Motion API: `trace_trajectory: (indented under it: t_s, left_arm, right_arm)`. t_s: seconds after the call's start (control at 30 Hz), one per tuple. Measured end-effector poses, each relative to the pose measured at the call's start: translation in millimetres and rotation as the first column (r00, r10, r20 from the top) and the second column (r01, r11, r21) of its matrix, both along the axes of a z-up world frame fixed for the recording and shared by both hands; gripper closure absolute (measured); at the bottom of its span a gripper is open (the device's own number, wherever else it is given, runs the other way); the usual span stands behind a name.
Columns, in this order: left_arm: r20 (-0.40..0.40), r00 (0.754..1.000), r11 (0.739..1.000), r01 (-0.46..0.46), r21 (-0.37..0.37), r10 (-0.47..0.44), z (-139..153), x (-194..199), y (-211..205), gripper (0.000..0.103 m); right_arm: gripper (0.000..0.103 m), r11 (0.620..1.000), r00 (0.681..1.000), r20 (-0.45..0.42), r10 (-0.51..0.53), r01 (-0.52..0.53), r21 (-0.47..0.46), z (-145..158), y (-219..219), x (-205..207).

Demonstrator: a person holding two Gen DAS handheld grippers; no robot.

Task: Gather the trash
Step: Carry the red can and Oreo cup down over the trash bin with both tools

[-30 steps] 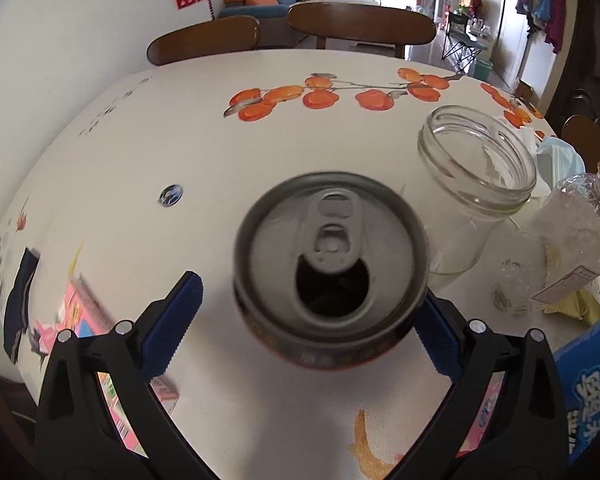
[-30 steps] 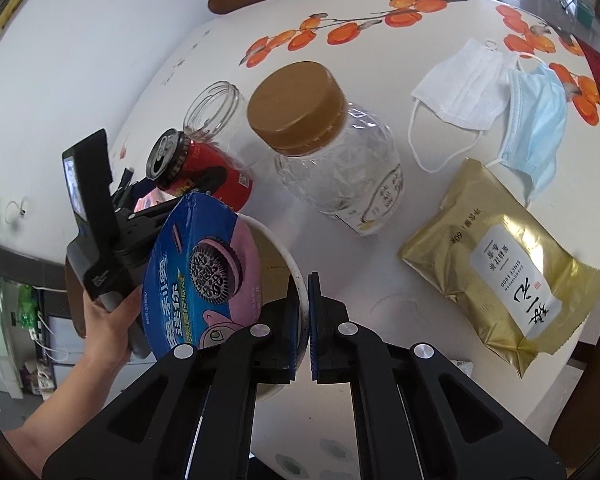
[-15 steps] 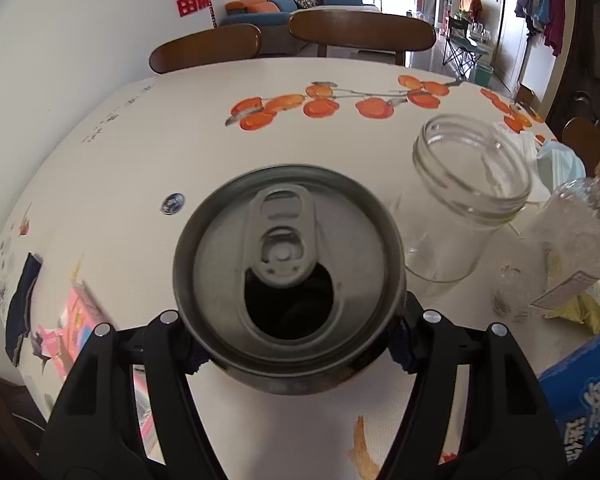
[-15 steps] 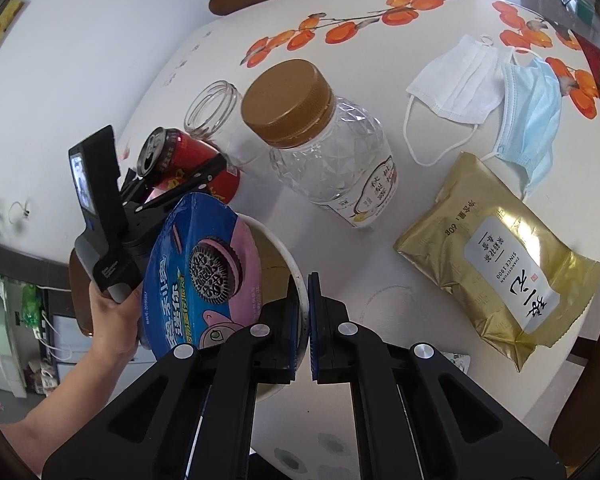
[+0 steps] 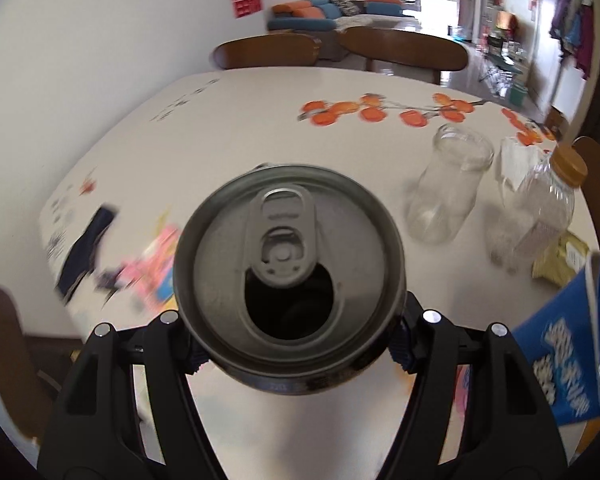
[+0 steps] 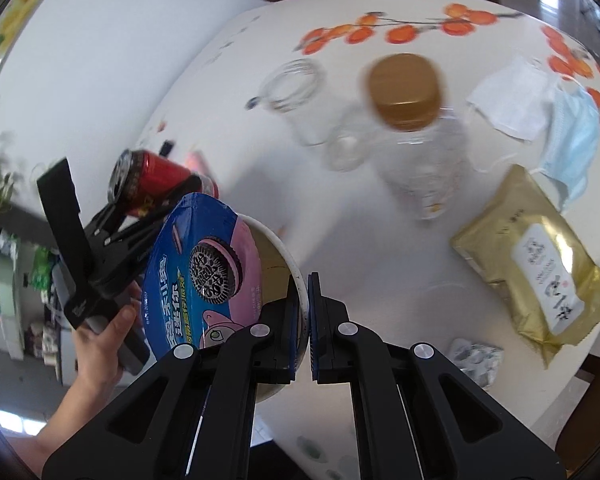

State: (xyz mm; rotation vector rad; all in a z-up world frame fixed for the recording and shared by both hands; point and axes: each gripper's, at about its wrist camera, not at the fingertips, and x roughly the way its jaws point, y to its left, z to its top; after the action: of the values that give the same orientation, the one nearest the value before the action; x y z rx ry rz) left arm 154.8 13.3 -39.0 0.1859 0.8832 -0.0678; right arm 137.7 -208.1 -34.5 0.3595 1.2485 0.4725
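Left gripper jaws clamped on red can, lifted above table; can hides pads. Right gripper jaws pinched on white bowl rim; blue cookie wrapper covers bowl interior. Jars beyond blurred.

White table w/ orange fruit-branch print carried an open glass jar just beside a clear plastic jar w/ gold lid. Gold foil pouch lay near the right edge, white mask & blue mask overlapping beyond it. Crumpled foil bit sat nearer the camera (detail blurred). Pink packet lay at the left end.
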Motion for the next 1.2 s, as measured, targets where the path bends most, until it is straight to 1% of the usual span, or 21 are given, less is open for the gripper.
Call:
trace_trajectory:
  t_s: [0.17,0.3,0.4,0.53,0.67,0.73,0.83,0.97,1.03,1.1,1.2]
  left_arm:
    - [0.006,0.994,0.994,-0.105,-0.006,0.105,11,-60,47,0.038]
    - [-0.007,0.981,0.981,-0.195,0.002,0.195,10,-120,92,0.038]
    - [-0.024,0.969,0.969,-0.248,0.013,0.248,4,-165,119,0.038]
    - [-0.065,0.949,0.951,-0.31,0.008,0.31,-11,-219,151,0.038]
    - [-0.123,0.932,0.939,-0.343,0.013,0.342,-37,-267,176,0.038]
    - [-0.158,0.921,0.933,-0.358,0.019,0.357,-53,-289,186,0.038]
    - [-0.21,0.903,0.925,-0.379,0.025,0.375,-78,-312,195,0.038]
    - [-0.255,0.882,0.915,-0.402,0.035,0.397,-108,-332,204,0.038]
    - [-0.267,0.876,0.912,-0.409,0.028,0.402,-123,-340,207,0.038]
    - [-0.296,0.859,0.903,-0.428,0.029,0.417,-141,-347,212,0.038]
    - [-0.317,0.846,0.897,-0.44,0.042,0.429,-163,-354,216,0.038]
  right_arm:
    - [0.098,0.998,0.997,0.034,0.066,-0.066,0.01,17,39,-27]
    - [0.098,0.991,0.99,0.05,0.134,-0.135,0.022,25,74,-61]
    - [0.098,0.981,0.981,0.049,0.19,-0.192,0.027,23,108,-88]
    - [0.098,0.966,0.966,0.023,0.259,-0.259,0.019,11,152,-127]
    - [0.098,0.95,0.95,-0.016,0.311,-0.311,0.012,-8,188,-168]
    - [0.098,0.944,0.943,-0.054,0.33,-0.33,0.007,-27,207,-185]
    - [0.098,0.936,0.932,-0.102,0.349,-0.351,-0.005,-49,222,-206]
    - [0.098,0.917,0.907,-0.17,0.386,-0.397,-0.033,-87,245,-224]
    - [0.098,0.908,0.894,-0.193,0.405,-0.418,-0.026,-105,253,-229]
    - [0.098,0.897,0.881,-0.216,0.42,-0.44,-0.049,-123,262,-231]
    - [0.098,0.888,0.869,-0.248,0.428,-0.455,-0.063,-158,270,-233]
